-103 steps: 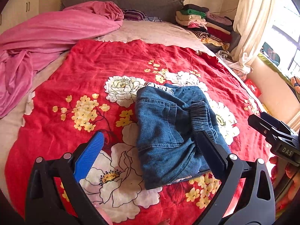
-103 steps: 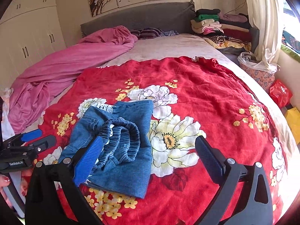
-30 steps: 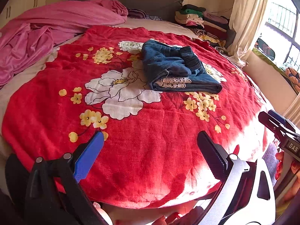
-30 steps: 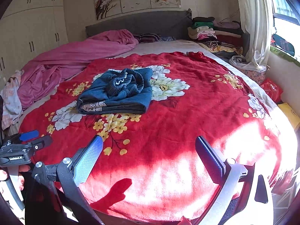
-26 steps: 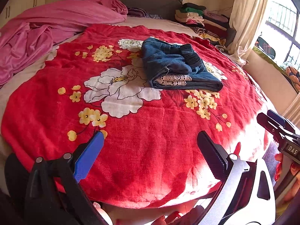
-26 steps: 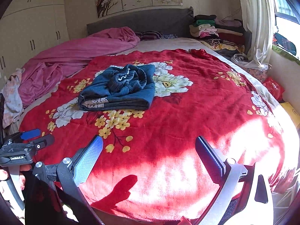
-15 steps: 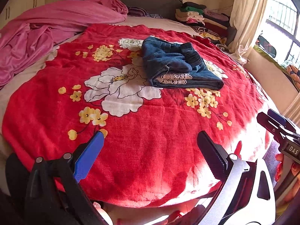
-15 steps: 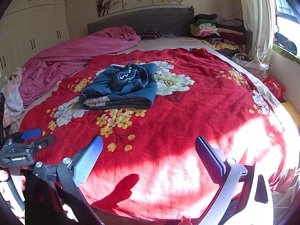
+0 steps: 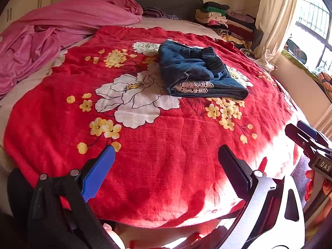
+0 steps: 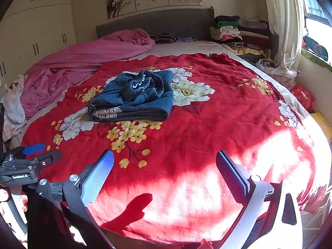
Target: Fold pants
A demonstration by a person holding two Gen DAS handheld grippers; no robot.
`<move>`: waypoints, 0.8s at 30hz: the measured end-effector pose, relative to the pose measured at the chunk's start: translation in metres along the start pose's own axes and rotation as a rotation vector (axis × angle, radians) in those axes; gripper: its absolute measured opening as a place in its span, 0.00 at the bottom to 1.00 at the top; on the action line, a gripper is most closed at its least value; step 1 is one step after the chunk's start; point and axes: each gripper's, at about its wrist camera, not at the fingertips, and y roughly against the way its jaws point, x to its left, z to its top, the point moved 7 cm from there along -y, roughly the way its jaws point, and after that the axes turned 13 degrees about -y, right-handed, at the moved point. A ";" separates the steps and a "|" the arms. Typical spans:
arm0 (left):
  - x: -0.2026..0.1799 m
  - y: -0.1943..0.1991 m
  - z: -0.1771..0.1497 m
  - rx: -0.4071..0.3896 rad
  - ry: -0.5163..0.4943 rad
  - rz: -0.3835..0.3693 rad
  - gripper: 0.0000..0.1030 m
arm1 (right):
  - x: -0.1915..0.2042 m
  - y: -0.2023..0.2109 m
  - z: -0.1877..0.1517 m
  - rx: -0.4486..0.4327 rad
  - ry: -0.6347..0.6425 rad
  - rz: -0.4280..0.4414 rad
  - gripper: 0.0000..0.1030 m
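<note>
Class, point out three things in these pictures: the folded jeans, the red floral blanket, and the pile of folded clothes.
folded jeans (image 9: 186,66), left wrist view, top denim layer.
red floral blanket (image 10: 217,124), right wrist view, bare red area.
pile of folded clothes (image 10: 226,31), right wrist view, pale middle layers.

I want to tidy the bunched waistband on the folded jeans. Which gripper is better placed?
Probably left. Both are open and well back, but the jeans sit more centrally before the left gripper than the right gripper.

Left gripper (image 9: 166,166): black frame, one blue pad, one black ribbed pad on a silver arm, screws behind each jaw. Right gripper (image 10: 165,172): two blue textured pads.
</note>
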 end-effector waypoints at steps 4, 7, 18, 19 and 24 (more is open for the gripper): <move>0.001 0.000 0.000 0.004 0.004 -0.001 0.91 | 0.001 0.002 0.001 -0.004 -0.001 -0.002 0.95; 0.001 0.001 -0.001 0.007 0.003 -0.001 0.91 | 0.001 0.002 0.001 -0.003 -0.001 -0.003 0.95; 0.000 -0.001 -0.002 0.014 0.003 0.003 0.91 | 0.001 0.003 0.002 -0.006 0.000 -0.003 0.95; 0.000 -0.001 -0.002 0.015 0.004 0.002 0.91 | 0.000 0.003 0.002 -0.004 0.000 -0.004 0.95; 0.000 -0.001 -0.001 0.016 0.001 0.002 0.91 | -0.001 0.004 0.002 -0.005 -0.003 -0.008 0.95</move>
